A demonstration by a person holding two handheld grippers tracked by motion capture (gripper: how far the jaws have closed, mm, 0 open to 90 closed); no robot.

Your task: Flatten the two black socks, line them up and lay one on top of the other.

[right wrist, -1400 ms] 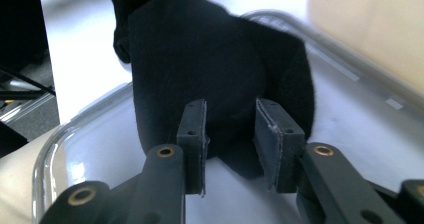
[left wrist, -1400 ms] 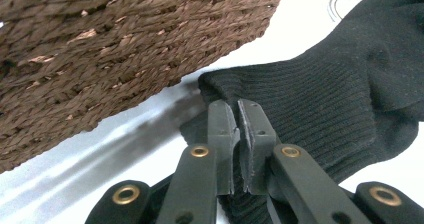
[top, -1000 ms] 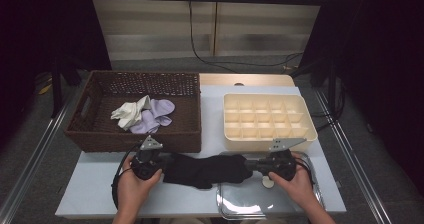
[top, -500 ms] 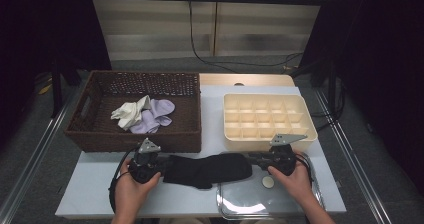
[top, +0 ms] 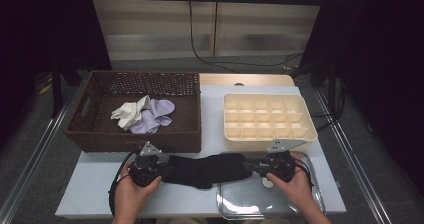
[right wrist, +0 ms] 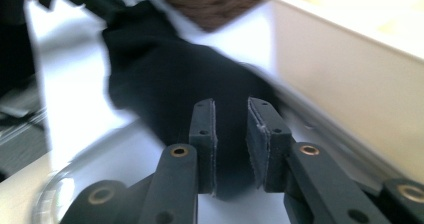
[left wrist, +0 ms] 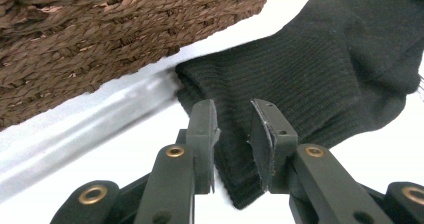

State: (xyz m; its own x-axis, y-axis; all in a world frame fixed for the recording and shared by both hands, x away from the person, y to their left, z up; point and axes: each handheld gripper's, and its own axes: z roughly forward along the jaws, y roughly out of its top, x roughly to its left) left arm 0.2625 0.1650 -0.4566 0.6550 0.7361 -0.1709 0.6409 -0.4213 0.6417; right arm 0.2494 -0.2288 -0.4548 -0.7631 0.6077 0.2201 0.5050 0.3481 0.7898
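At the near edge of the tabletop (top: 100,194), a black sock (top: 207,169) lies stretched between both tools, just in front of the wicker basket (top: 90,134). Left tool (top: 150,169), jaws clamped on the ribbed cuff; the left gripper view brings out that ribbing and the basket's weave right beside it. Right tool (top: 272,166), jaws pinched on the toe end, the cream compartment tray (top: 310,129) close by. The high view adds white and lilac socks (top: 142,115) in the basket and a clear lid (top: 235,201) under the sock's right end.
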